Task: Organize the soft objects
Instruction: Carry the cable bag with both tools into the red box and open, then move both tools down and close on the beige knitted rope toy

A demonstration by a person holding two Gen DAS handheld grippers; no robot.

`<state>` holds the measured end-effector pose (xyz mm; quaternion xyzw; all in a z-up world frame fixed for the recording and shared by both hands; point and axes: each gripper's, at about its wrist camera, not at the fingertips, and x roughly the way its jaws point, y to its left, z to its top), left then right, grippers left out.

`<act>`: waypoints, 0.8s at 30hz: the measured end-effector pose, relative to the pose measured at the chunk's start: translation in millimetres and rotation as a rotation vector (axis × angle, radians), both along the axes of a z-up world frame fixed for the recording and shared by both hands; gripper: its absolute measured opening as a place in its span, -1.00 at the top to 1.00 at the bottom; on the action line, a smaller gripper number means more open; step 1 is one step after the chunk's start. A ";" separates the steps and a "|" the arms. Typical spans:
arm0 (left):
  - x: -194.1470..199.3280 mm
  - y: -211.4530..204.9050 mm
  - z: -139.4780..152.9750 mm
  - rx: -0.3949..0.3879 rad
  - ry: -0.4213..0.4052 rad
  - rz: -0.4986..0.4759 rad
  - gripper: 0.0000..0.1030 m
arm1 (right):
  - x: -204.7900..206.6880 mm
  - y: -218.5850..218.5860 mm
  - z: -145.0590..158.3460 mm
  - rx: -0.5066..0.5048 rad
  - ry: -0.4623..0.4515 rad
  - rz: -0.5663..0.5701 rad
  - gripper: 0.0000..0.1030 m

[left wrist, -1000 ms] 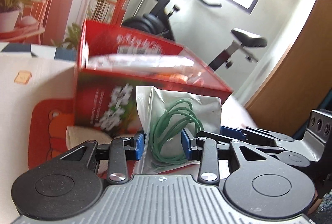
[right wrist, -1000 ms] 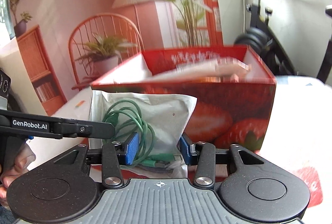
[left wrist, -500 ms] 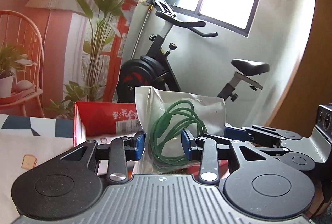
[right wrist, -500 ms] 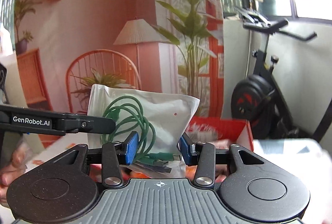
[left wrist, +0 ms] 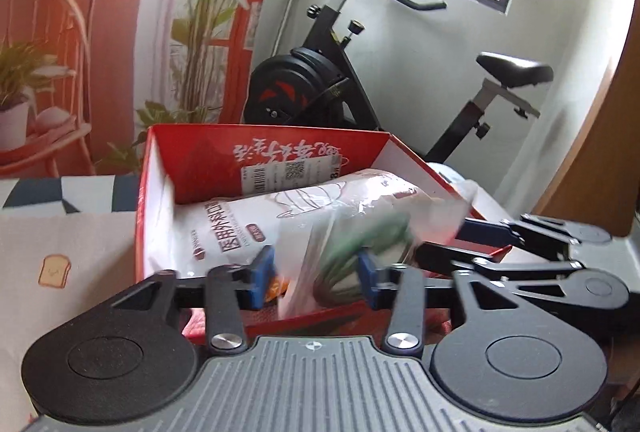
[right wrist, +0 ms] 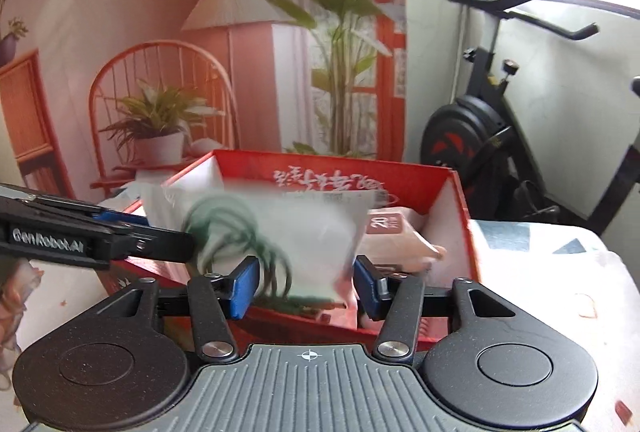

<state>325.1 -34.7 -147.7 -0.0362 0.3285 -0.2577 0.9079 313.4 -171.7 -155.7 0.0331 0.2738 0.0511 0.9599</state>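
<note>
Over the open red cardboard box (left wrist: pixel 168 167) hang two grippers, each with two blue pads. Between them is one clear plastic bag holding a coiled green cable (right wrist: pixel 256 232), blurred, its lower edge inside the box's near wall. The left gripper (left wrist: pixel 316 272) and the right gripper (right wrist: pixel 304 286) have both just been opening their jaws: a moment ago the pads pinched the bag, and now they stand apart from it, with the bag loose between them. Earlier the bag was held upright above the box against the wall mural; now it sits lower, tilted, over the box's contents.

Inside the box lie two soft packs: one white crinkly plastic pack with printed lettering (left wrist: pixel 240 224) and one pink soft pack marked 20 (right wrist: pixel 394 228). The box has glossy red outer walls and white inner ones. It rests on a pale cloth with a toast print (left wrist: pixel 56 266). One black exercise bike (left wrist: pixel 316 79) stands behind.
</note>
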 end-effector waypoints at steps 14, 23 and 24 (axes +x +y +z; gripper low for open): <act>-67.3 61.1 7.6 -0.034 -0.077 0.179 -0.49 | -89.9 -15.4 -13.4 -0.053 -0.134 -0.080 -0.02; -66.3 67.7 -31.6 0.045 0.018 0.264 -0.50 | -96.4 -16.8 -58.2 -0.030 0.014 -0.111 -0.06; -65.5 66.1 -36.8 0.056 0.030 0.268 -0.50 | -94.2 -17.3 -64.5 -0.017 0.030 -0.125 -0.06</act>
